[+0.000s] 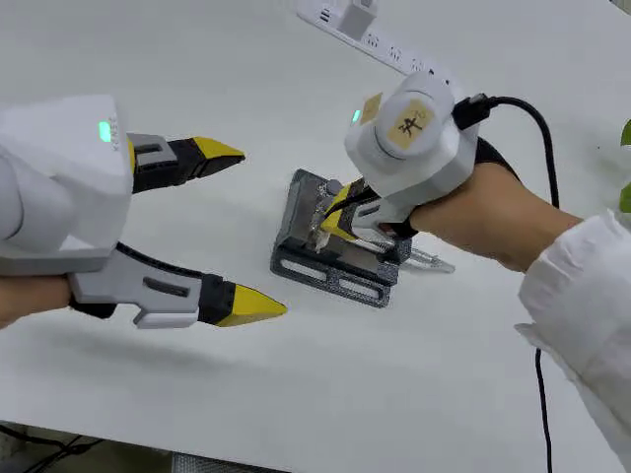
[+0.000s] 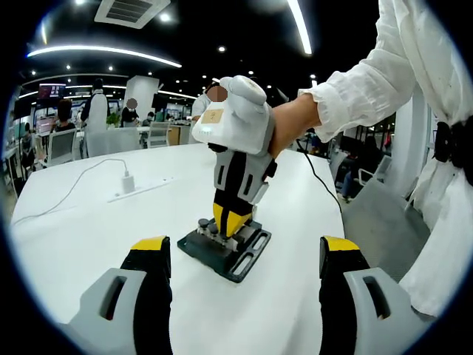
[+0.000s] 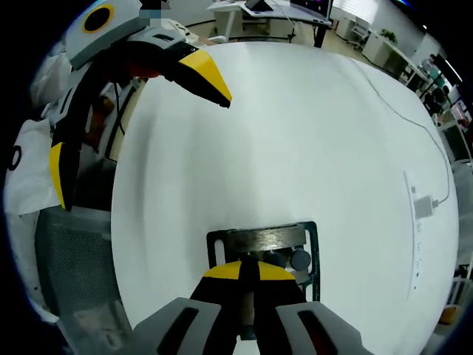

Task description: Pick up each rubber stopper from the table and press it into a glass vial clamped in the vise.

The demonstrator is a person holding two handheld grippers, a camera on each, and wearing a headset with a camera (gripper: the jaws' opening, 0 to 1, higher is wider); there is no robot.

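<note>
White counter runs bare under both hands. Nearest, the left tongs (image 1: pixel 262 232) hang spread wide open, holding nothing, well apart from the work. Beyond them sits the small grey vise (image 1: pixel 325 271), and the right tongs (image 3: pixel 247 270) point down into its clamp with their yellow tips drawn together. Whether a stopper is nipped under those tips I cannot tell, as they hide the spot, and the vial mouth below them too. One round grey cap (image 3: pixel 299 259), likely a stopper already seated, sits in the vise just beside the tips. Farther off lies a white power strip (image 1: pixel 365 30).

The step looks like pressing in. To do it well, keep the right tongs square over the vial and push straight down with steady, modest force; a slanted shove could tip the stopper or crack the glass. The left tongs could brace the vise base against sliding.
</note>
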